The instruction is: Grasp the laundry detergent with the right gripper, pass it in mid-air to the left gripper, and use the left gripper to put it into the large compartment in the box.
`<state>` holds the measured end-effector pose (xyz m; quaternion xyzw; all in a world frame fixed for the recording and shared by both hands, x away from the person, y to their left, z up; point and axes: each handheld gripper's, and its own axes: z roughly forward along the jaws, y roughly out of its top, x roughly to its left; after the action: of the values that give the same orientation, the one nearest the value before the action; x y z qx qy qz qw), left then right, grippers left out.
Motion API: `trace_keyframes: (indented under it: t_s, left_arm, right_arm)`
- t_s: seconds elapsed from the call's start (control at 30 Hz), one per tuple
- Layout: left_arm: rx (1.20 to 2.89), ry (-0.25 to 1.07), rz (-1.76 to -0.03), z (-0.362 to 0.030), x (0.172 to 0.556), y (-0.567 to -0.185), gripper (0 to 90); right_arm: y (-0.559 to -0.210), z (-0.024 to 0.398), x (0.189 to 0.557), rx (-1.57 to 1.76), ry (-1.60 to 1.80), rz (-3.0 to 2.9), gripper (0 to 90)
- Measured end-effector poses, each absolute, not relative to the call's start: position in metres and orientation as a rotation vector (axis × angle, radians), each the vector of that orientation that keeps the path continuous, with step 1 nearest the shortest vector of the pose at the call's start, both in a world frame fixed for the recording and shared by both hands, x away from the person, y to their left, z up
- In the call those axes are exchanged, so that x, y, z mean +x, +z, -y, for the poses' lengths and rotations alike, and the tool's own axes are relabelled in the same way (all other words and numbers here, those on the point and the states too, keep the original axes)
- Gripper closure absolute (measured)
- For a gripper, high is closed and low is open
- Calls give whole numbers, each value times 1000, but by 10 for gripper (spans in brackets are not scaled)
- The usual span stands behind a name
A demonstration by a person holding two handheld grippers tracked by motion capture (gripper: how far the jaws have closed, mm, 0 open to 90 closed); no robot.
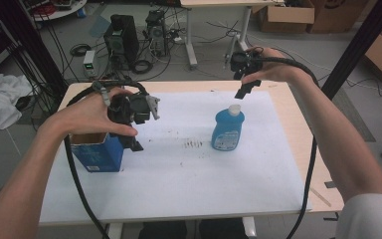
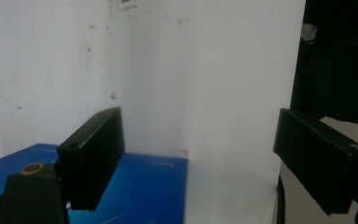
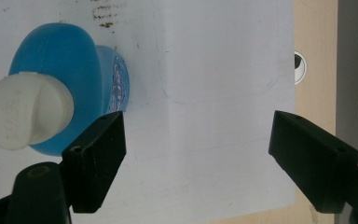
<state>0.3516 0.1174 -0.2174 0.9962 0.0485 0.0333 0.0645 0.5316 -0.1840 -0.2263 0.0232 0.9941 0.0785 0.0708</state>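
Your left gripper [image 2: 198,158]: fingers spread, empty, blue box [image 2: 140,186] just below them | your right gripper [image 3: 196,161]: fingers spread, empty, blue bottle [image 3: 60,88] upright on the tabletop [image 1: 179,174], beside its left finger.

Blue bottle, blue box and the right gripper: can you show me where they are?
blue bottle [image 1: 227,130]: high view, on its label.
blue box [image 1: 99,154]: high view, on its front side.
right gripper [image 3: 196,154]: right gripper view, midway between its open fingers.
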Motion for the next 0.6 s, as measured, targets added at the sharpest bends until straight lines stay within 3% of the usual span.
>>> trace_keyframes:
  t_s: [0.6]
  left_arm:
    - [3009,97,-128,-114,350,-219,171]
  right_arm:
    - [-220,207,508,47,266,-3028,188]
